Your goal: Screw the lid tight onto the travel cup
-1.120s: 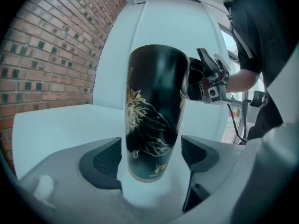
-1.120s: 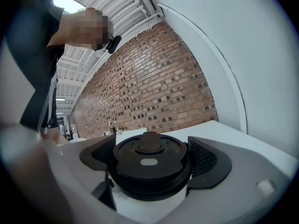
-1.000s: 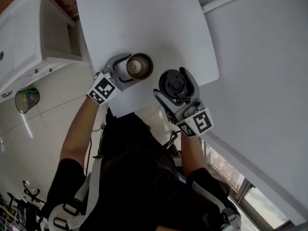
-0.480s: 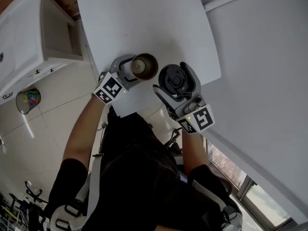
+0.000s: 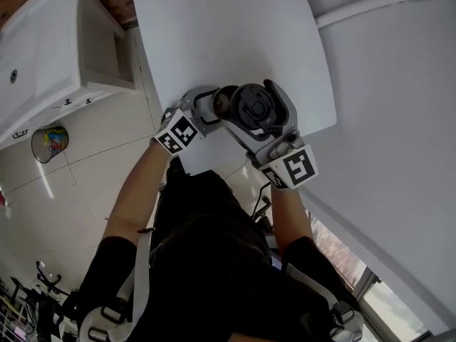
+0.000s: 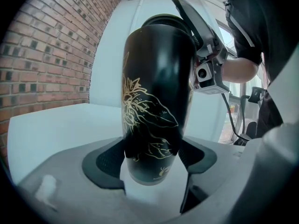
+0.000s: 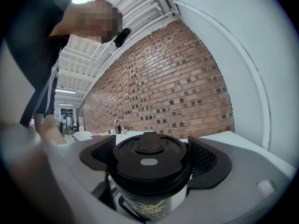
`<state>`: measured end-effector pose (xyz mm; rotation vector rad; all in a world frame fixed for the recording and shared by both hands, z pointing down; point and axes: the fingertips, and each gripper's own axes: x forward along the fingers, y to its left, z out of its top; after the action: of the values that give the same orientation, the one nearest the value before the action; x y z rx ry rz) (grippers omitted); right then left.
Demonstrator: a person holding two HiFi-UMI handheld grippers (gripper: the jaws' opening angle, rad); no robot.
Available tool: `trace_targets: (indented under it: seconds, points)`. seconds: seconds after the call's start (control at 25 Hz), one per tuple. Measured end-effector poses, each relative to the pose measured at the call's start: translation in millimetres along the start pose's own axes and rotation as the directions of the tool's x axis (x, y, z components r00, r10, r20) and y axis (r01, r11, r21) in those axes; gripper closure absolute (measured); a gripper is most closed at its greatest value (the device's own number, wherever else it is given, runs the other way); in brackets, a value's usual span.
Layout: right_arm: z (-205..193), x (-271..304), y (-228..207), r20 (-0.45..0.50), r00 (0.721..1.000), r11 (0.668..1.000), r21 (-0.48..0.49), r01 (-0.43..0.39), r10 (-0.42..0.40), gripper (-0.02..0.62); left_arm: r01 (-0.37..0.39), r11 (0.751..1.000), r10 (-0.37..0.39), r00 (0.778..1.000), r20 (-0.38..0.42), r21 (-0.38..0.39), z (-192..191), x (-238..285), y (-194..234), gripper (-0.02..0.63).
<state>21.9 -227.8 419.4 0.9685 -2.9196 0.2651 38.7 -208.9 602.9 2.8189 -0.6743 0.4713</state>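
Black lid (image 7: 149, 160) atop upright black travel cup (image 6: 156, 101), gold floral print

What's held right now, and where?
Left hand-held gripper, jaws just closing, grips the travel cup low down; right hand-held gripper grips lid by rim.

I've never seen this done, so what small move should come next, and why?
Probably lower the lid and start twisting it. The right gripper holds it directly over the cup, and the left gripper, whose jaws have just been closing, clamps the cup steady.
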Motion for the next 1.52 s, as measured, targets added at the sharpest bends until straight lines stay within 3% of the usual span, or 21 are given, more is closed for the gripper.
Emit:
trace_targets:
  seconds: [0.44, 0.8, 0.96, 1.24, 1.52]
  points:
    - [-24.8, 26.9, 19.1, -0.043, 0.997, 0.997, -0.054, -0.063, 0.060, 0.121, 0.012, 1.000, -0.012, 1.000, 0.005, -0.004, -0.5, -3.6, -0.1, 0.245]
    - [-29.5, 29.6, 25.8, -0.035, 0.995, 0.995, -0.032, -0.091, 0.090, 0.121, 0.006, 1.000, -0.006, 1.000, 0.006, -0.001, 2.8, -2.9, 0.5, 0.245]
    - [-28.9, 28.7, 26.9, -0.007, 0.993, 0.990, -0.072, -0.119, 0.119, 0.121, 0.004, 1.000, -0.004, 1.000, 0.005, 0.000, 2.1, -3.4, 1.1, 0.245]
    - [-37.8, 30.6, 30.7, -0.109, 0.982, 0.982, -0.089, -0.164, 0.154, 0.120, -0.001, 1.000, 0.001, 1.000, 0.008, -0.006, 1.2, -3.7, 0.7, 0.244]
    - [-37.3, 29.5, 30.0, -0.078, 0.984, 0.982, -0.086, -0.167, 0.160, 0.121, -0.005, 1.000, 0.005, 1.000, 0.008, -0.005, 1.9, -3.7, 1.4, 0.244]
